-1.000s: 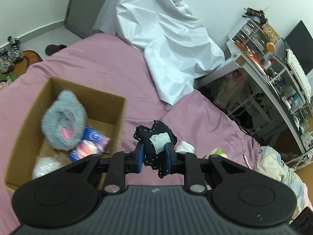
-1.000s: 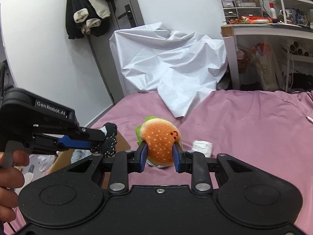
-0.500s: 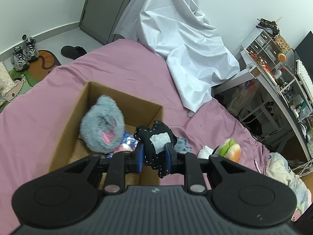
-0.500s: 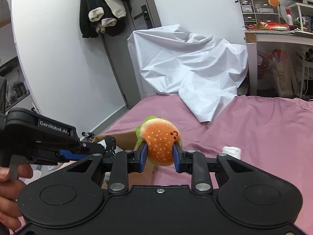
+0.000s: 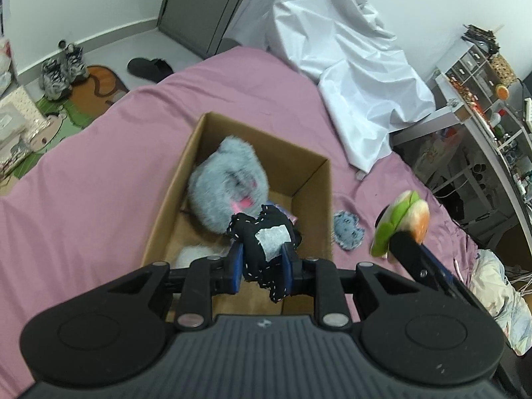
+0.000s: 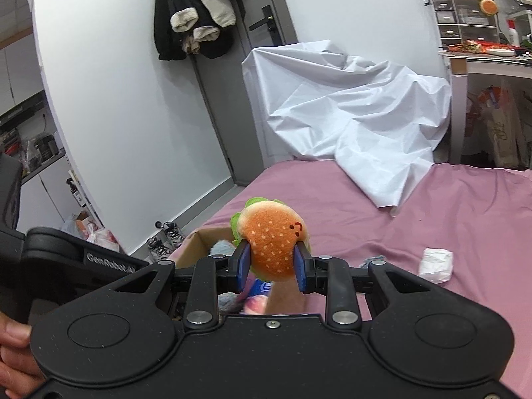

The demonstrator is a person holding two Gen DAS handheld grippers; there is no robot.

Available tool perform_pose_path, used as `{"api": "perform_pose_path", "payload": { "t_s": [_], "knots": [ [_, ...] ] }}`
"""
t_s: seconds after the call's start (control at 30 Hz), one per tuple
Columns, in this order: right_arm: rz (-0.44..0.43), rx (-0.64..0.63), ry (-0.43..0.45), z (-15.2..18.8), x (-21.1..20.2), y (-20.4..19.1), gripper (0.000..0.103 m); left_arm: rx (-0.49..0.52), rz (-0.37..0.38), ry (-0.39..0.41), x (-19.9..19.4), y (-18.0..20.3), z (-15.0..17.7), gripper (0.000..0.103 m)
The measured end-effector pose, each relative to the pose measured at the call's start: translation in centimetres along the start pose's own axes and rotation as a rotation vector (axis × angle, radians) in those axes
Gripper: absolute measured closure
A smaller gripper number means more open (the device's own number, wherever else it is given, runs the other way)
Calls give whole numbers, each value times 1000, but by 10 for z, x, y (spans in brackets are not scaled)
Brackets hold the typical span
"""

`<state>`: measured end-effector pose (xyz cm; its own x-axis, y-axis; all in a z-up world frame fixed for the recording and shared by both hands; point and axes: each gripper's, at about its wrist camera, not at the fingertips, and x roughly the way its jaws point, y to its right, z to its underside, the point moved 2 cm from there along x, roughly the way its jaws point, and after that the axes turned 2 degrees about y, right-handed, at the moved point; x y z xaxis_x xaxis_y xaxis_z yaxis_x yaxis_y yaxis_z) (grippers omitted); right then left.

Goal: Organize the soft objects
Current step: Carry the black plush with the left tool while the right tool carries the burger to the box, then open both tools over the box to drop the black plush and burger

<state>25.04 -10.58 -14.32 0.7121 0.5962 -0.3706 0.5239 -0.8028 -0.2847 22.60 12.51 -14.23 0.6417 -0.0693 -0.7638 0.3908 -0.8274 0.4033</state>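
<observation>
1. Checking left wrist view: left tool (image 5: 261, 267) is nearly shut, pinching a black cloth (image 5: 262, 239) above the cardboard box (image 5: 312, 206), near its right wall. Releasing off-centre could drape it over the rim.
2. Right wrist view: right tool (image 6: 272, 267) is clamped on the burger plush (image 6: 273, 239), over the box's near edge. Both tools crowd one opening, so collision risk; the plush may bounce out onto the bed (image 6: 449, 212).
</observation>
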Motion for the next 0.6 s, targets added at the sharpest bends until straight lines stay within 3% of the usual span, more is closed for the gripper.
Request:
{"api": "perform_pose_path", "payload": {
  "t_s": [0.23, 0.37, 0.6],
  "knots": [
    [-27, -16, -24, 5, 7, -20, 76, 0, 4, -31, -6, -14, -5, 70],
    [-38, -24, -37, 7, 10, -29, 76, -22, -19, -3, -14, -23, -13, 53],
    [-46, -16, -49, 11, 13, -35, 72, -26, -64, 8, -26, -31, -22, 50]
  ]
}}
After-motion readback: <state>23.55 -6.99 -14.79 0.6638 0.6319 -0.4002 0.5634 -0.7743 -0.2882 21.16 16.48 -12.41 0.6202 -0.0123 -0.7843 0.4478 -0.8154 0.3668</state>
